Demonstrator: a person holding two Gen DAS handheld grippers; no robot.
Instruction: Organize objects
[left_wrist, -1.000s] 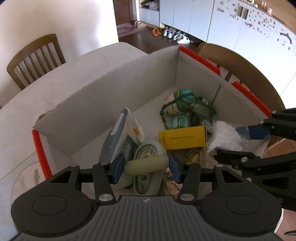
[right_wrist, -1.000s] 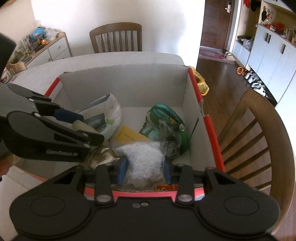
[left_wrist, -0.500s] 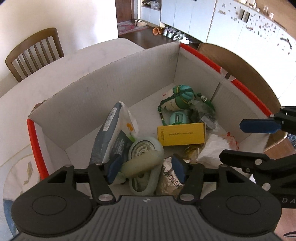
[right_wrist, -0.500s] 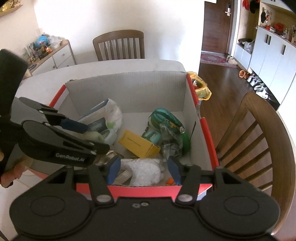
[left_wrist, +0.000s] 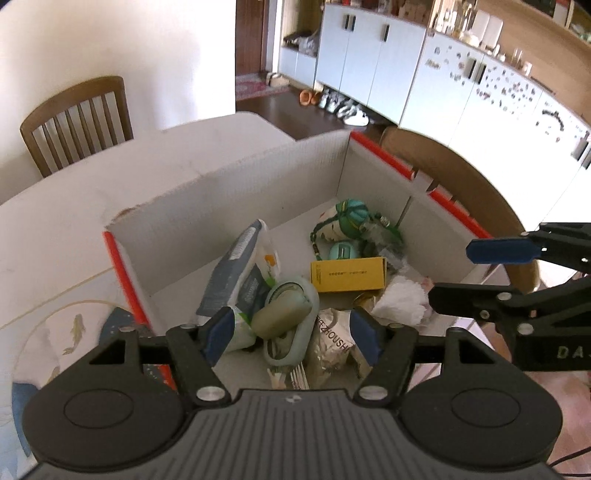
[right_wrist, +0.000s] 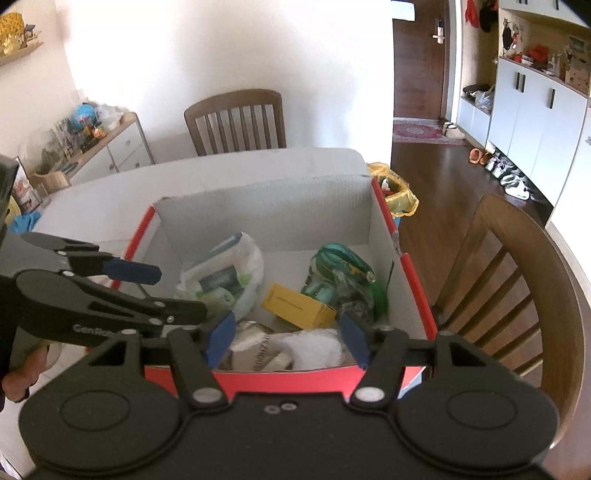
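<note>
An open cardboard box (left_wrist: 229, 206) with red edges stands on the table and holds the sorted items. A pale green roller-shaped object (left_wrist: 288, 314) lies in it beside a wipes pack (left_wrist: 240, 273), a yellow carton (left_wrist: 347, 275), a green pouch (left_wrist: 351, 218) and a crumpled white bag (left_wrist: 400, 299). My left gripper (left_wrist: 291, 332) hovers above the green object with its jaws opening and nothing pressed between them. My right gripper (right_wrist: 287, 336) hangs over the box's near rim (right_wrist: 266, 376), above the white bag (right_wrist: 310, 347), jaws opening and empty.
Wooden chairs stand at the table's far end (right_wrist: 236, 118) and right beside the box (right_wrist: 517, 288). A yellow-lined bin (right_wrist: 395, 192) sits past the box's far corner. White cabinets (left_wrist: 369, 62) line the wall. A printed mat (left_wrist: 55, 332) lies left of the box.
Both grippers let go and lifted away. The pale green object left the left pads and the white bag left the right pads; both now lie in the box.
</note>
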